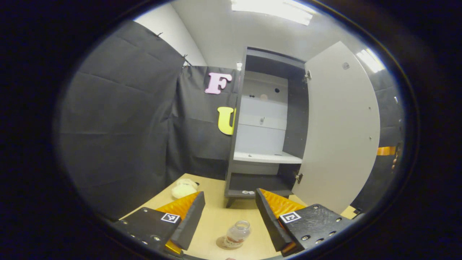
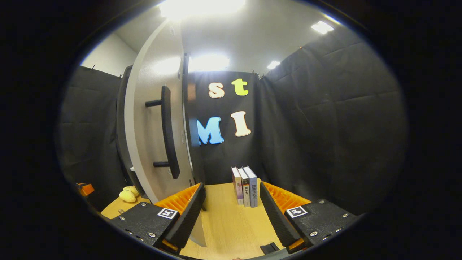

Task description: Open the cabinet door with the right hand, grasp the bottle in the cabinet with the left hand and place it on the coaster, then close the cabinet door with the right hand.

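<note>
Bottle upright on coaster, near edge of table, between the spread fingers of left gripper; fingers wide apart, gripping nothing. Plush toy further back, left. Cabinet at far side, door swung open to the right, shelves bare. Right gripper also wide open, empty, just right of door edge; handle beyond. Books stand far, against cloth wall.

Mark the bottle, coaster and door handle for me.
bottle (image 1: 236, 234): left gripper view, on its clear body below the neck.
coaster (image 1: 221, 244): left gripper view, on the rim left of the bottle.
door handle (image 2: 169, 137): right gripper view, on the middle of the vertical bar.
</note>
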{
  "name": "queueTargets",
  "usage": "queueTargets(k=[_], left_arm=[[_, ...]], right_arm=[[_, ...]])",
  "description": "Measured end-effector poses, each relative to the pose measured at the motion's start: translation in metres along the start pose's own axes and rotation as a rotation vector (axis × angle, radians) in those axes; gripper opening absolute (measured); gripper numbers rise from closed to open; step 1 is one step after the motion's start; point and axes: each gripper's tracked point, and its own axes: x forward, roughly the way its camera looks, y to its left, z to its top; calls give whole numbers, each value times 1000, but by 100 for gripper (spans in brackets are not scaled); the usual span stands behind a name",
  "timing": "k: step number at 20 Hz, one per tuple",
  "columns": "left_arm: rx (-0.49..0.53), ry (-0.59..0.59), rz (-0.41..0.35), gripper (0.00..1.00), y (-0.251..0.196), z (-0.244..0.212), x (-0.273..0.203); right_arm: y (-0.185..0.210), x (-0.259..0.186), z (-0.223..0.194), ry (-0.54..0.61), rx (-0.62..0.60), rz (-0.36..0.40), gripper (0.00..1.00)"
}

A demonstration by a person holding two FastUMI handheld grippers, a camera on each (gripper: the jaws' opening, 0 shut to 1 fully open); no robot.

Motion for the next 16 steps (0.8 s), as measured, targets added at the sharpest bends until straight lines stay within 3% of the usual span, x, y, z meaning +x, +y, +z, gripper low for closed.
queueTargets(k=[2,3,7,12,16], left_arm=[[14,-27,17,87,9,24,-7],[27,-36,30,82,14,34,-9],[97,-44,84,82,37,61,-20],[121,-68,123,84,56,76,-30],[128,-62,147,82,74,69,-32]], right_arm=[[-3,3,5,-18,-1,-15,94],[-4,5,8,-29,-5,-24,92],[-9,9,17,-51,-1,-49,94],[-18,12,31,-105,-29,-104,93],[-13,15,35,-122,-35,-100,92]])
